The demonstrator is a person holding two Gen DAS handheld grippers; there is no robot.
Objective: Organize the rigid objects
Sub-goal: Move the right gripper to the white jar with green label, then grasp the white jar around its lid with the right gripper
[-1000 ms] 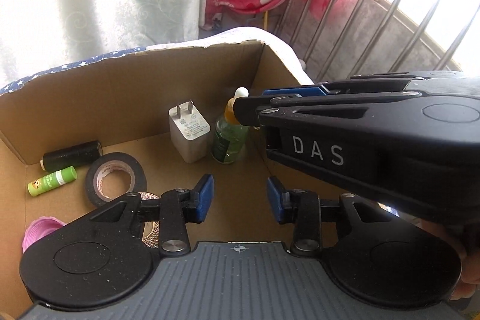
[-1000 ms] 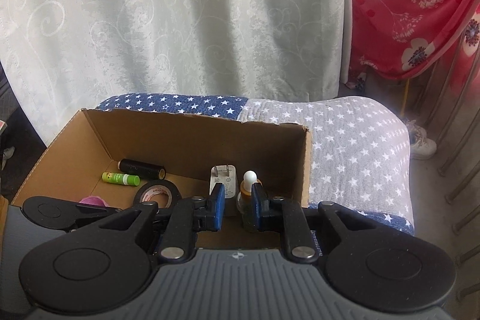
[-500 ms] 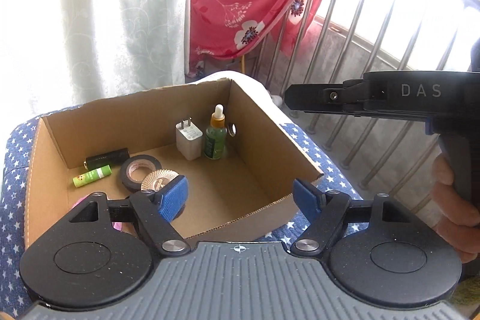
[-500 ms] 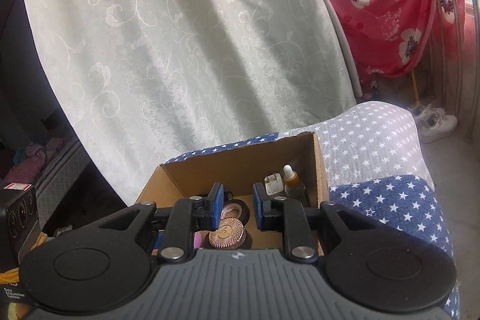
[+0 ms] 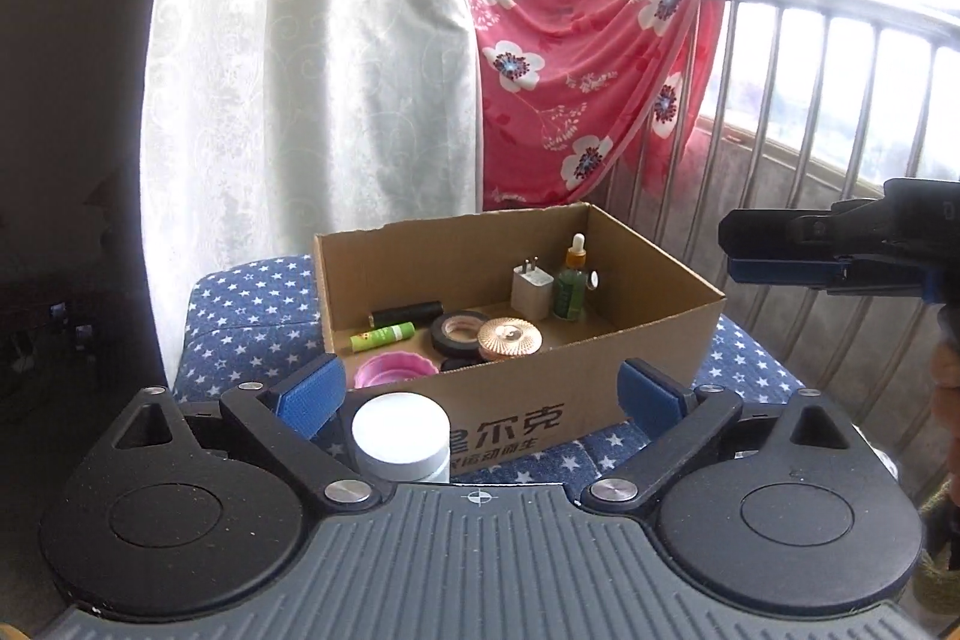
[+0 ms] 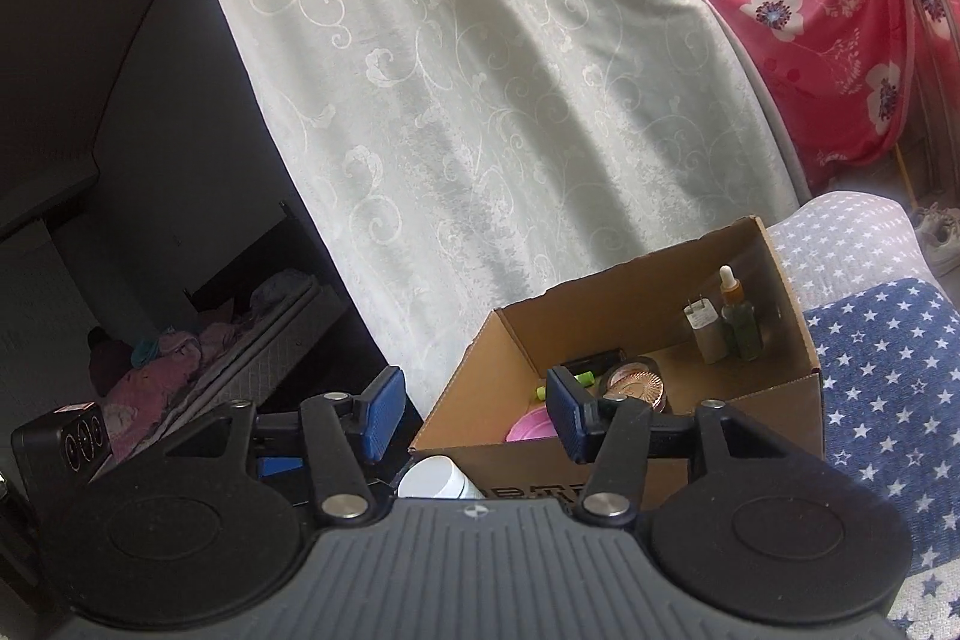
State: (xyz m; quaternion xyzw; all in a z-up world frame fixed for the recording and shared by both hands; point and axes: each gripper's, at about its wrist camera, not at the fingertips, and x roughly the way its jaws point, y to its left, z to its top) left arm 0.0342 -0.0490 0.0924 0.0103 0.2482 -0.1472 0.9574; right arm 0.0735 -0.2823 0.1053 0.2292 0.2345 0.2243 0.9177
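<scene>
Box [image 5: 591,388]: open cardboard, centre of the left view, lower centre-right of the right view; stands on a star-print cover [image 5: 252,292].

Contents, seen in the left view:
- charger [image 5: 531,291], white, upright, prongs up, at the far right of the box;
- dropper bottle [image 5: 570,285], green, upright, just right of the charger;
- black cylinder [image 5: 407,313], lying at the back left;
- green tube [image 5: 383,337], lying just in front of the cylinder;
- tape roll [image 5: 459,331], black, flat, mid-floor;
- copper disc [image 5: 509,339], touching the roll on its right;
- pink dish [image 5: 395,370], near the front wall.

Jar [image 5: 401,437]: white lid, outside the box, against its front wall, bottom centre of the left view.

Left tongs [image 5: 483,394]: opening, pads wide apart; the jar is low between them, untouched.

Right tongs [image 6: 473,415]: opening, pads apart, gripping nothing; the box corner shows behind the gap. They also appear at the right edge of the left view.

Surroundings: pale curtain [image 5: 312,70] behind; red floral cloth [image 5: 591,82] over a railing [image 5: 840,4], upper right.
</scene>
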